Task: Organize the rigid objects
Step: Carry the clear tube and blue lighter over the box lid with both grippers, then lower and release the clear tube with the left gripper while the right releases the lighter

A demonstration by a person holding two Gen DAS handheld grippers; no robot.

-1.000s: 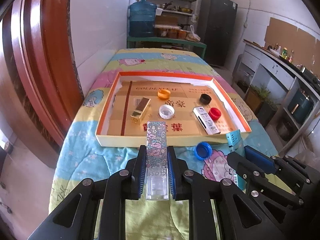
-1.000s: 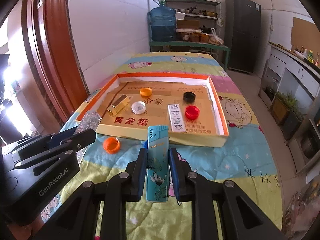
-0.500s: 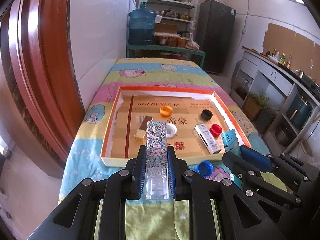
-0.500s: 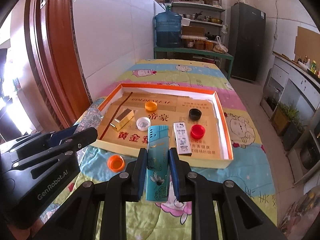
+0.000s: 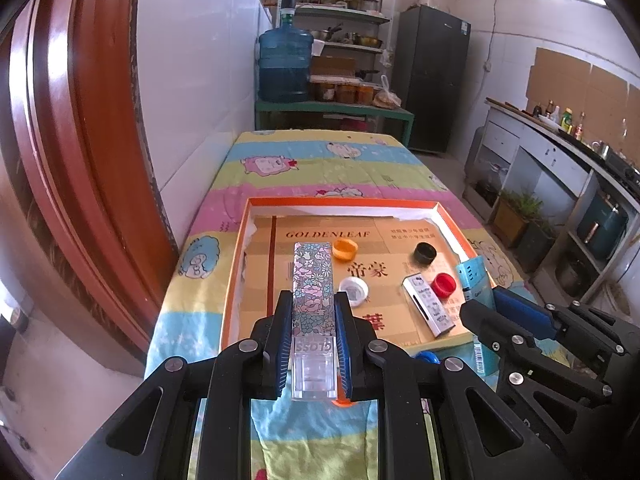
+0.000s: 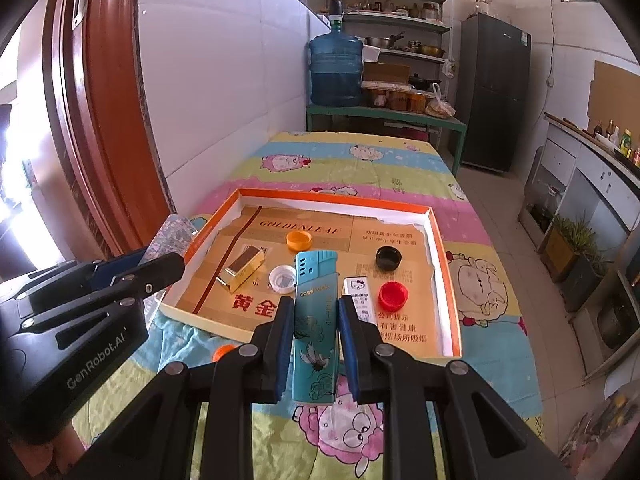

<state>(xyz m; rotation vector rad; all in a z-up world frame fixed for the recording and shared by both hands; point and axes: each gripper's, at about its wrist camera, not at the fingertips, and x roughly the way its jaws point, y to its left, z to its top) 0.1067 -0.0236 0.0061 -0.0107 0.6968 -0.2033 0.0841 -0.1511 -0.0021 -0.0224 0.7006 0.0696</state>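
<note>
Tablecloth (image 6: 360, 168) under tray (image 6: 446, 264); caps inside.

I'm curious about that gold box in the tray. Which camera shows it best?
The right wrist view: the gold box lies in plain sight in the tray. In the left wrist view, the floral tube that the left gripper holds hides it.

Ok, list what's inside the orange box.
In the box: gold bar, orange cap, white cap, black cap, red cap, white lighter. The held teal lighter hides the floor behind it.
</note>
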